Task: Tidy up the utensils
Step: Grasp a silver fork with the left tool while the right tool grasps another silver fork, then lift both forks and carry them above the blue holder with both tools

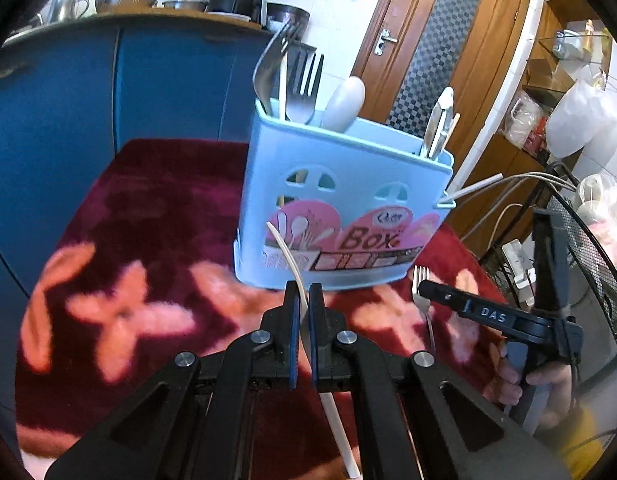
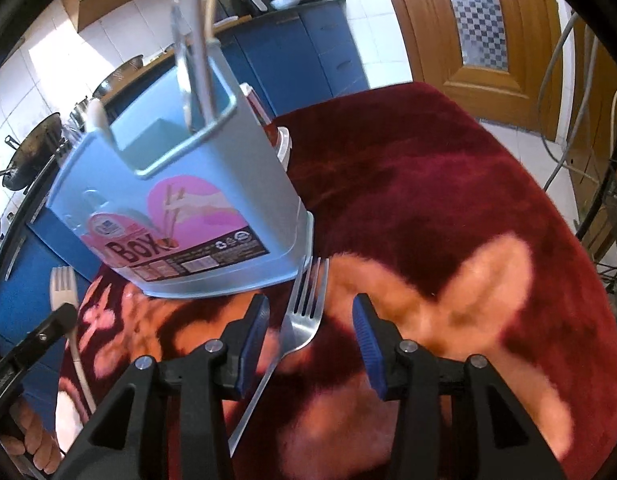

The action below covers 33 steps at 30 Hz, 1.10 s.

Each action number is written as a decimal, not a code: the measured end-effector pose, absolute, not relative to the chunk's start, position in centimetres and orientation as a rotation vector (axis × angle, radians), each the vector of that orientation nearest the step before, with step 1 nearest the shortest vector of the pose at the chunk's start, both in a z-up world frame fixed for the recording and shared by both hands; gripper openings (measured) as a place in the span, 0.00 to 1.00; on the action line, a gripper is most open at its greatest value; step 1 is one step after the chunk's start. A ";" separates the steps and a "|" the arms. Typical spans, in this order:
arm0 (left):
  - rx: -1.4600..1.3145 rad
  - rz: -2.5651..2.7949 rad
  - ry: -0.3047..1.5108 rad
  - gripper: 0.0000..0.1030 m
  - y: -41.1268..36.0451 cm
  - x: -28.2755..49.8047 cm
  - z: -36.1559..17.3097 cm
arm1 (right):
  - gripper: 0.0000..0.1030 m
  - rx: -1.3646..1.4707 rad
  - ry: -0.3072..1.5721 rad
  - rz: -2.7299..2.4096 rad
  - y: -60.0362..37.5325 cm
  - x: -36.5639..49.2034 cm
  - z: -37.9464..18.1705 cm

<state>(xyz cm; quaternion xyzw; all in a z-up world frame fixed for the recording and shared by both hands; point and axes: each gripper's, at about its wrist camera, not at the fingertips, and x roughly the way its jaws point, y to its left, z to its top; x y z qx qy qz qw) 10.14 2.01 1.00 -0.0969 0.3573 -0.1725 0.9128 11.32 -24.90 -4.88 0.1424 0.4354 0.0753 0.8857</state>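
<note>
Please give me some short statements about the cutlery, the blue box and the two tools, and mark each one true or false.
1. The left tool is shut on a white plastic fork. True.
2. The right tool already grips the metal fork. False: its jaws stand apart on either side of the fork, which lies on the red cloth.
3. The blue box stands upright with cutlery inside. True.
4. The blue box is empty. False: forks, a spoon and other utensils stick out of it.
5. The metal fork lies with its tines towards the box. True.
</note>
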 end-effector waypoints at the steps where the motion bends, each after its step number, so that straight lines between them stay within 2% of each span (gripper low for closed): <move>1: -0.198 -0.357 0.732 0.02 2.0 10.2 1.0 | 0.46 0.301 0.912 0.163 -24.9 11.6 -5.1; 5: -0.208 -0.361 0.721 0.02 2.1 10.3 1.3 | 0.45 0.302 0.909 0.179 -24.8 12.0 -5.2; 8: -0.213 -0.365 0.717 0.02 2.1 10.2 1.3 | 0.29 0.308 0.909 0.169 -25.1 12.1 -5.2; 10: -0.215 -0.364 0.716 0.02 2.1 10.1 1.3 | 0.13 0.333 0.904 0.179 -25.5 11.9 -5.2; 13: -0.214 -0.361 0.713 0.02 2.1 10.0 1.4 | 0.07 0.353 0.883 0.197 -25.7 11.4 -5.0; 33: -0.202 -0.372 0.596 0.02 2.2 7.3 4.5 | 0.03 0.288 0.596 0.204 -24.3 3.7 1.9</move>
